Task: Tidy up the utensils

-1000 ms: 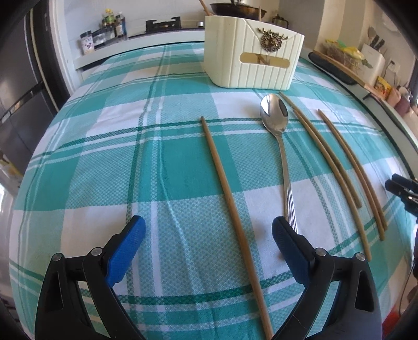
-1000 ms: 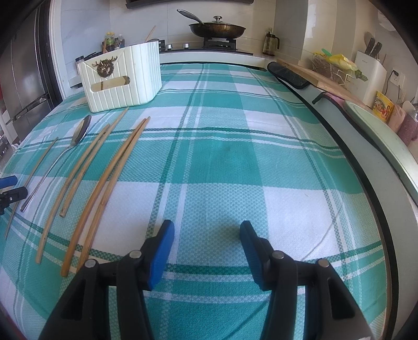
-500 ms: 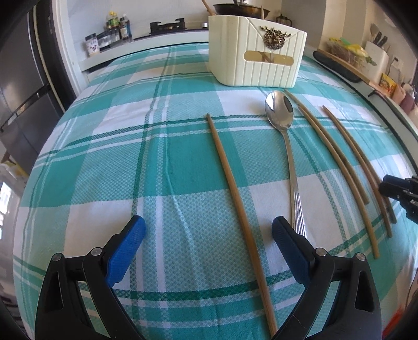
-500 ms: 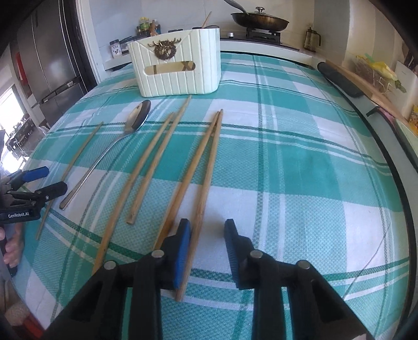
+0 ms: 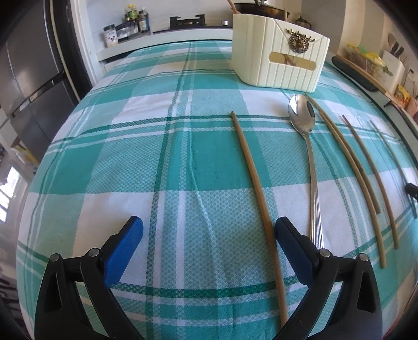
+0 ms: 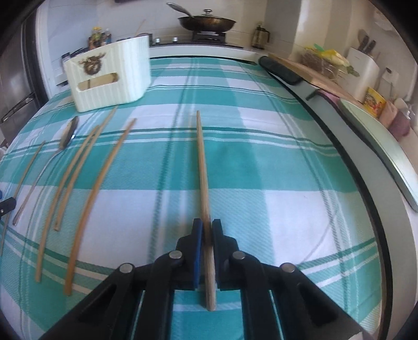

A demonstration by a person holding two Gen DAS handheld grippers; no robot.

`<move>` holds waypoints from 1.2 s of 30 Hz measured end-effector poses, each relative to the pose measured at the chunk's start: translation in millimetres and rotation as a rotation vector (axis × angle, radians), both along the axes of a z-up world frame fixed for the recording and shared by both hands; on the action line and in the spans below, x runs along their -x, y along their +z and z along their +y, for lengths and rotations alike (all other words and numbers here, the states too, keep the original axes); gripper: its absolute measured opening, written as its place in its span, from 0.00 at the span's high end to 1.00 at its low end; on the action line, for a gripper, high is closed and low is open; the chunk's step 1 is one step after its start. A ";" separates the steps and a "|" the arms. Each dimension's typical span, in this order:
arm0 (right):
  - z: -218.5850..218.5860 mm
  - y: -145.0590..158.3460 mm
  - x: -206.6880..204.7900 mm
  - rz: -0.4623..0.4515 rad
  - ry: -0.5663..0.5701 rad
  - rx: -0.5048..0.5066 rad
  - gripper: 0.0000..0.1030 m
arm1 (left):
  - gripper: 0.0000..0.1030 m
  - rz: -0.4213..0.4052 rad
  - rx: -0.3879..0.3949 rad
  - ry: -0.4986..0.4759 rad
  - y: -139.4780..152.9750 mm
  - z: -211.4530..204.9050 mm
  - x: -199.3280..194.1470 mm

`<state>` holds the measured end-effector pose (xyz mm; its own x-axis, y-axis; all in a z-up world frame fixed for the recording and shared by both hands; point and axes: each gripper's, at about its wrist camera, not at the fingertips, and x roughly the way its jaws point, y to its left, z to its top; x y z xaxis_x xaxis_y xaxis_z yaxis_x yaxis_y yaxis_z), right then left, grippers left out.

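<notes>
My right gripper (image 6: 206, 230) has its jaws closing tight on a wooden chopstick (image 6: 202, 167). The pads press on the stick near its thick end, and it points straight ahead over the cloth. Several more chopsticks (image 6: 86, 201) and a metal spoon (image 6: 68, 132) lie to its left. The cream utensil holder (image 6: 112, 78) stands at the back left. My left gripper (image 5: 208, 230) hovers open above the cloth. A single chopstick (image 5: 254, 180) runs under it close to the right finger, with the spoon (image 5: 311, 167) just right of that. The holder (image 5: 279, 60) stands beyond them.
A teal and white checked cloth (image 6: 261, 162) covers the table. Its right edge (image 6: 365, 183) meets a counter with a knife block and jars. A stove with a pan (image 6: 206, 22) is behind the table, and a dark fridge (image 5: 28, 86) stands at the left.
The right gripper closed on one chopstick of the rightmost pair and drew it to the right, away from the others. The left gripper stayed open and barely shifted.
</notes>
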<state>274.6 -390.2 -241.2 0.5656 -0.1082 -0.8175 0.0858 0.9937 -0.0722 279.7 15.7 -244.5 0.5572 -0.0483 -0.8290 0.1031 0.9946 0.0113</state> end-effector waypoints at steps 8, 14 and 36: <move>-26.7 0.7 16.1 -0.014 -0.011 0.044 0.61 | 0.00 0.014 -0.007 -0.025 -0.4 4.4 -4.1; -31.9 -2.8 5.5 -0.028 0.014 -0.002 0.56 | 0.00 0.021 -0.001 -0.046 -1.0 12.0 -4.9; -39.1 -4.1 3.6 -0.032 0.007 -0.054 0.55 | 0.00 -0.016 0.006 -0.016 -2.3 11.6 -0.9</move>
